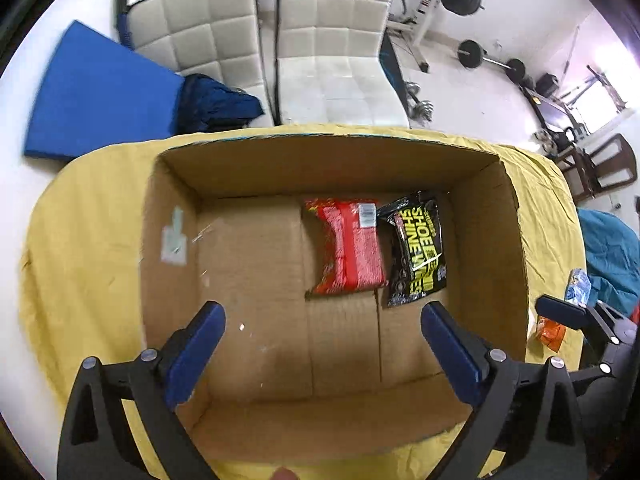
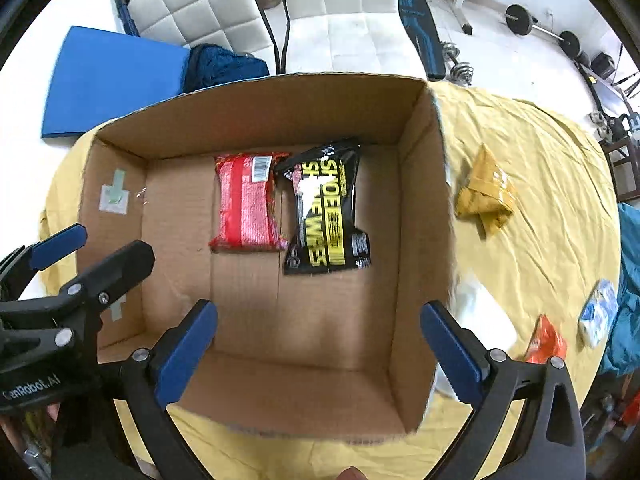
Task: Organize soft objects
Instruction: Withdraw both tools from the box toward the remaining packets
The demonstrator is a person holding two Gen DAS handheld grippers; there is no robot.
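An open cardboard box (image 1: 172, 216) (image 2: 424, 200) stands on a yellow cloth. Inside lie a red packet (image 1: 350, 246) (image 2: 246, 204) and a black shoe-shine wipes pouch (image 1: 418, 246) (image 2: 326, 208), side by side. My left gripper (image 1: 322, 312) is open and empty above the box's near part. My right gripper (image 2: 318, 308) is open and empty above the box too. On the cloth right of the box lie a yellow pouch (image 2: 484, 190), a white packet (image 2: 486, 320), an orange packet (image 2: 546, 340) (image 1: 550, 334) and a blue-white packet (image 2: 598, 314) (image 1: 578, 286).
The yellow cloth (image 1: 88, 240) (image 2: 540, 152) covers the table. Two white padded chairs (image 1: 328, 40) (image 2: 344, 8) stand behind it. A blue mat (image 1: 100, 92) (image 2: 116, 76) and dark blue cloth lie at back left. Weights (image 1: 472, 54) lie at back right. Teal fabric (image 1: 612, 256) is at right.
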